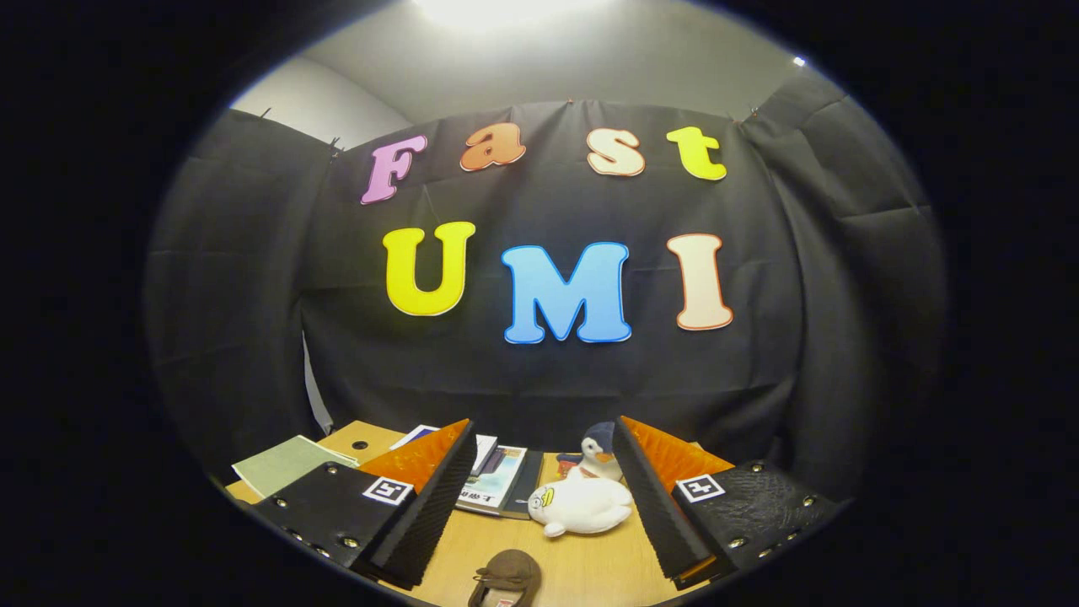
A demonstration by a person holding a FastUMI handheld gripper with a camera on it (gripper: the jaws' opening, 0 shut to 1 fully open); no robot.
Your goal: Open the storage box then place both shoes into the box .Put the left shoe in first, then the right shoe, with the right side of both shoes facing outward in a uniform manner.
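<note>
My gripper [544, 438] is open, its two fingers spread wide above a wooden table [590, 565], with nothing between them. A brown shoe [506, 577] lies on the table below and between the fingers, near the table's front; I see just its top part with the opening.
A white plush duck [580, 506] lies on the table ahead between the fingers, and a small penguin plush [600, 451] stands just behind it. Books and magazines [497, 480] lie by the left finger, with a green booklet [287, 464] further left. Black cloth walls close the back.
</note>
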